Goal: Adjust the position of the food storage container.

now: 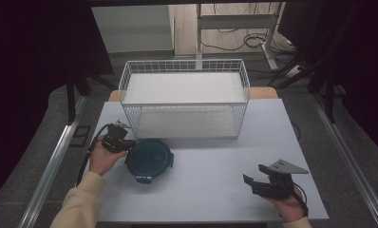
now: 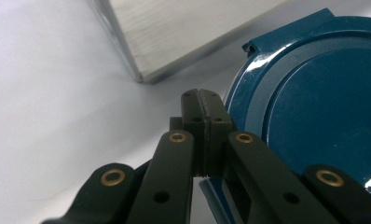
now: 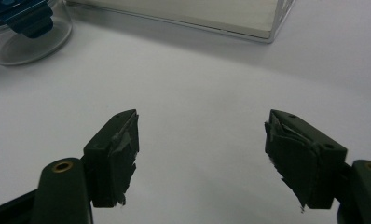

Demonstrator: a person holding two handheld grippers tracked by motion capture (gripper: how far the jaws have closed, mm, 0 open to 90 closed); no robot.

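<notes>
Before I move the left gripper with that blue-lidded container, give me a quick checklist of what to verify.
1. Left gripper closed: ok, its fingers are pressed together at the rim of the blue lid.
2. Hold on a lid tab: cannot tell; the contact point is hidden behind the fingers.
3. Lid seated on the clear container: ok, it looks level from the high view.
4. Right gripper free: ok, open above bare table.
5. White wire basket empty: ok, nothing lies on its liner.
6. Clearance to the basket: not ok, its corner sits close beside the lid.
</notes>
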